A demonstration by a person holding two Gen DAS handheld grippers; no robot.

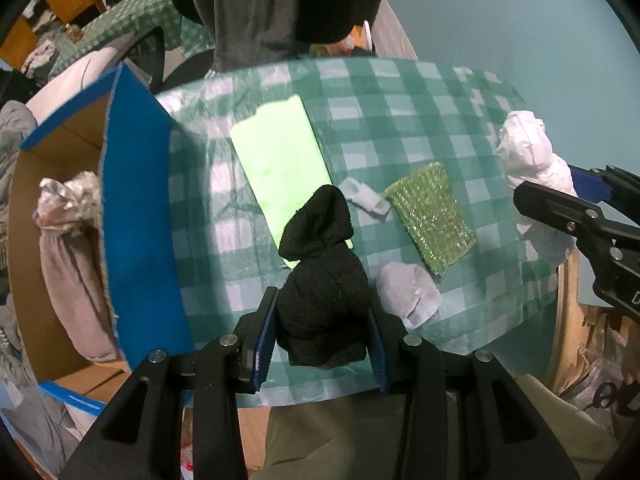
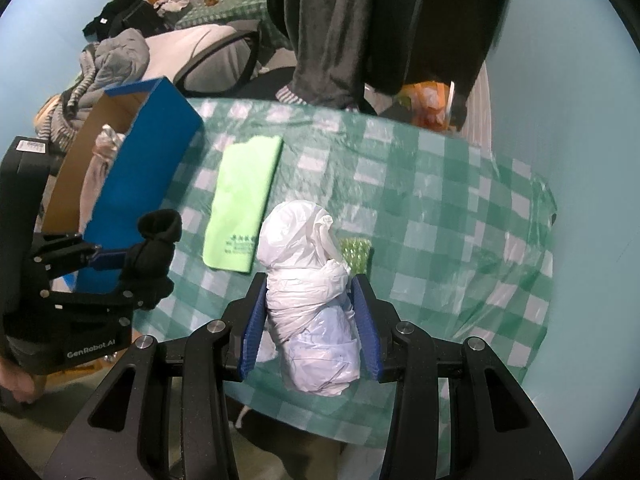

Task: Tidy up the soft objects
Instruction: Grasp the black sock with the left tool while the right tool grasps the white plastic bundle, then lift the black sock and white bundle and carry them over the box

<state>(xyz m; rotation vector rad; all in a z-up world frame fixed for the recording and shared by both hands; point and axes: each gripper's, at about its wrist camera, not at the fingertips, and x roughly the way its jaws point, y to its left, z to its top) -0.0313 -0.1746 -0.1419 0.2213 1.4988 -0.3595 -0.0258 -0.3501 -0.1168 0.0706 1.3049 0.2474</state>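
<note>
My left gripper [image 1: 322, 308] is shut on a rolled black sock [image 1: 320, 272] and holds it above the green checked table [image 1: 420, 100], next to the blue cardboard box [image 1: 136, 216]. My right gripper [image 2: 310, 300] is shut on a bundled white plastic bag [image 2: 308, 280], held above the table's near edge. The right gripper and bag also show in the left wrist view [image 1: 532, 172]. On the table lie a light green cloth [image 1: 280, 160], a green glittery sponge [image 1: 432, 216], a small white piece [image 1: 366, 198] and a grey sock ball [image 1: 408, 292].
The box holds a tied pinkish-grey cloth bundle [image 1: 68, 248]. A person in dark clothes [image 2: 360, 20] stands at the table's far side. A chair with piled clothes [image 2: 120, 60] stands behind the box.
</note>
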